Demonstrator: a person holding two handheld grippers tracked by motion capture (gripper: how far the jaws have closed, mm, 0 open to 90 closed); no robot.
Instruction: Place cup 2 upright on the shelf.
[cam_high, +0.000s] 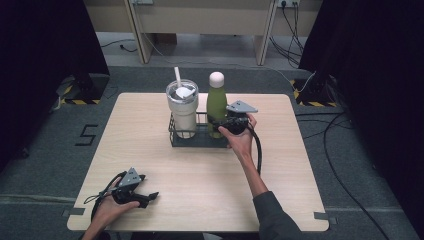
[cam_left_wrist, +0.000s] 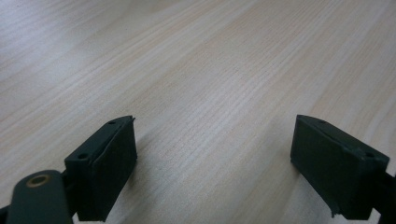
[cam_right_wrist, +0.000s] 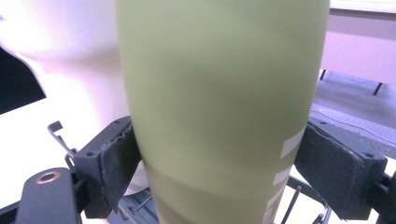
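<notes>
High view: right gripper at the green bottle, which stands upright in the right half of a dark wire caddy mid-surface; a white tumbler with a straw sits in the left half, just beside the bottle. From up here the right hand and gripper body cover the bottle's lower part, so the grip itself can't be read. Right gripper view fills that in: bottle sits squarely between the jaws, left pad looks to be touching the wall, right pad at the wall or a hair off it, can't tell which for sure; jaws are spread to about the bottle's width and closed around it. Same view shows pale lettering low on the bottle's right side, caddy wires under the jaws, and the tumbler as a white blur behind on the left. Left gripper lies low at the near-left corner of the surface, held by the left hand, well apart from the caddy. Left gripper view: jaws wide open, nothing between them, bare wood grain under and ahead. Around the surface: grey floor, black curtains both sides, cables on the right, a "5" marked on the floor at left. Nothing stands between the left gripper and the caddy; on the right, the caddy rim and tumbler crowd the bottle's left side
</notes>
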